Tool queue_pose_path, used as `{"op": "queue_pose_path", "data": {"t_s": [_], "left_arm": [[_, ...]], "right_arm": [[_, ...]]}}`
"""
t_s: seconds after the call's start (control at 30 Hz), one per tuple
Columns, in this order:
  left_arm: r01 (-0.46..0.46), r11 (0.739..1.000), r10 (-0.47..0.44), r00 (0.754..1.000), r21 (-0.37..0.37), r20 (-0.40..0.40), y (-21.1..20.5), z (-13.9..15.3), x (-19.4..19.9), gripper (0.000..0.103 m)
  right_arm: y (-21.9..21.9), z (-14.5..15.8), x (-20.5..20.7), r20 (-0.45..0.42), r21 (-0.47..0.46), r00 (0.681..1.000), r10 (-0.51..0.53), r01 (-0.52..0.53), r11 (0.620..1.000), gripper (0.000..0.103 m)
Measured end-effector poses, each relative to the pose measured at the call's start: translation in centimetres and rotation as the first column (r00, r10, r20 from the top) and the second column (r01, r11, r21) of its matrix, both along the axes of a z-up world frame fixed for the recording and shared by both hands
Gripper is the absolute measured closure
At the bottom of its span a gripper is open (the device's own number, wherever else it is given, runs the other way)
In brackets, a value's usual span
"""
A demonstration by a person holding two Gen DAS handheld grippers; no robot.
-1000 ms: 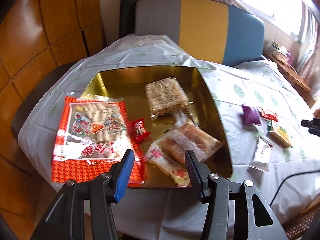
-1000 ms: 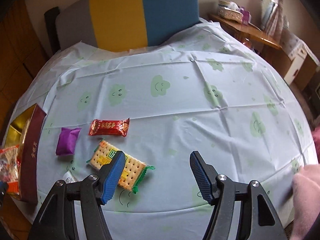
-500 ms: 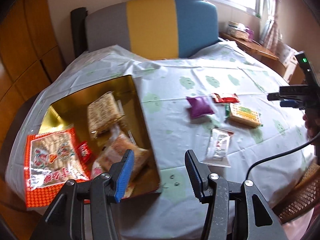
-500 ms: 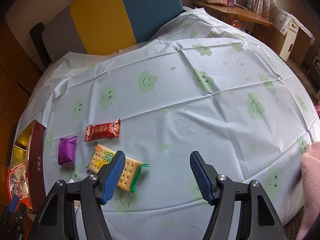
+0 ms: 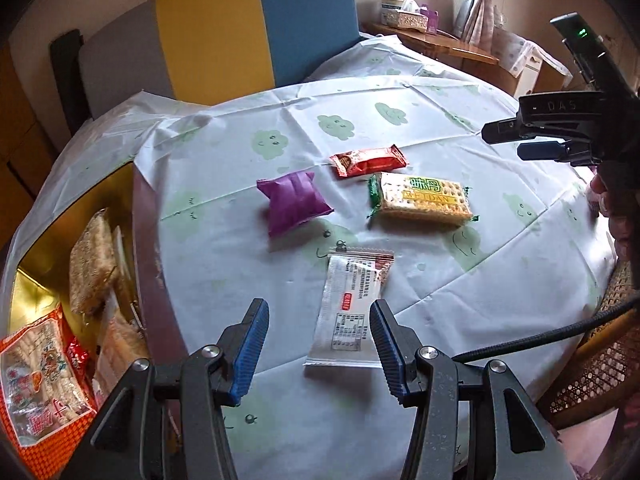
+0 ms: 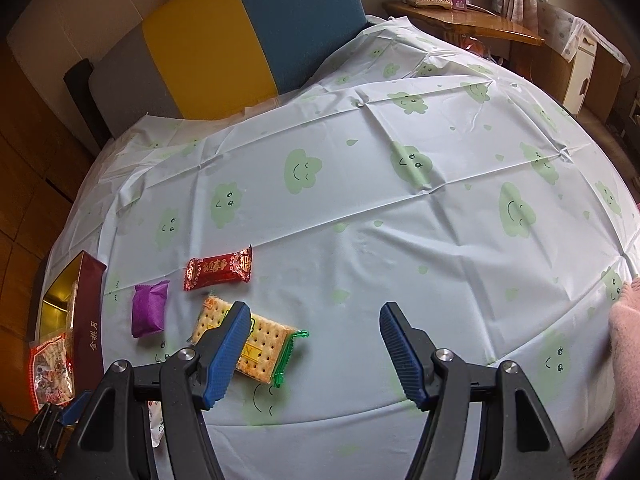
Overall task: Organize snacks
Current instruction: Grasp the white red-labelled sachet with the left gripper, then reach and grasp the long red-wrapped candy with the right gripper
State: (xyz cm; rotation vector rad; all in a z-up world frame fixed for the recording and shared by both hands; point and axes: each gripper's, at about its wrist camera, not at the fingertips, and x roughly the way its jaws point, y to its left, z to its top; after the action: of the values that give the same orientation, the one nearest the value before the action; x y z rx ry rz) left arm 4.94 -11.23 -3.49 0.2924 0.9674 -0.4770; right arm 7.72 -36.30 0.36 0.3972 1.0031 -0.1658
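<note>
The left gripper (image 5: 318,346) has its jaws wide and holds nothing. A white packet (image 5: 352,308) lies flat on the tabletop (image 5: 400,80) between them. Past it lie a purple packet (image 5: 294,202), a red packet (image 5: 368,160) and a cracker pack (image 5: 424,200), near each other. A gold box (image 5: 36,272) at the left edge holds more snacks. The right gripper (image 6: 314,354) has its jaws wide too, with nothing in them. It hangs over the tabletop just beside the cracker pack.
</note>
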Motion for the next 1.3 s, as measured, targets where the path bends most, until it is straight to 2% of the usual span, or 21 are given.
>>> {"op": "queue_pose_path", "data": {"t_s": [0.27, 0.5, 0.67, 0.73, 0.77, 0.83, 1.03, 1.3], "left_arm": [[0.050, 0.999, -0.051, 0.997, -0.020, -0.064, -1.9, -2.1, 1.8, 0.050], [0.031, 0.998, -0.036, 0.994, -0.049, -0.103, -2.2, -3.8, 3.3, 0.050], [0.027, 0.998, -0.029, 0.998, -0.053, -0.048, -2.3, -4.3, 3.0, 0.050], [0.015, 0.999, -0.016, 1.000, -0.037, -0.023, -2.4, -4.3, 2.6, 0.055], [0.000, 0.999, -0.001, 1.000, -0.036, -0.016, -2.3, -4.1, 2.5, 0.065], [-0.027, 0.998, 0.026, 0.999, -0.057, -0.020, -1.8, -4.0, 2.5, 0.067], [-0.100, 0.993, 0.100, 0.995, -0.069, -0.001, -0.2, -4.4, 1.7, 0.066], [-0.077, 0.995, 0.081, 0.993, -0.058, 0.082, -0.2, -4.9, 0.6, 0.064]], "right_arm": [[-0.2, -0.1, 0.0, -0.002, 0.017, 1.000, -0.004, 0.004, 1.000, 0.035], [-0.2, -0.2, 0.2, -0.008, 0.017, 1.000, -0.002, 0.002, 1.000, 0.035], [-0.2, -0.3, 0.3, -0.015, 0.015, 1.000, -0.004, 0.004, 1.000, 0.035], [-0.2, -0.3, 0.3, -0.017, 0.015, 1.000, -0.008, 0.008, 1.000, 0.035], [-0.3, -0.3, 0.3, -0.018, 0.017, 1.000, -0.011, 0.011, 1.000, 0.035], [-0.4, -0.4, 0.3, -0.021, 0.015, 1.000, -0.015, 0.016, 1.000, 0.035], [-0.3, -0.6, 0.3, -0.031, 0.014, 0.999, -0.014, 0.014, 1.000, 0.035], [1.0, -1.1, 0.6, -0.052, 0.021, 0.997, 0.052, -0.051, 0.998, 0.035]]}}
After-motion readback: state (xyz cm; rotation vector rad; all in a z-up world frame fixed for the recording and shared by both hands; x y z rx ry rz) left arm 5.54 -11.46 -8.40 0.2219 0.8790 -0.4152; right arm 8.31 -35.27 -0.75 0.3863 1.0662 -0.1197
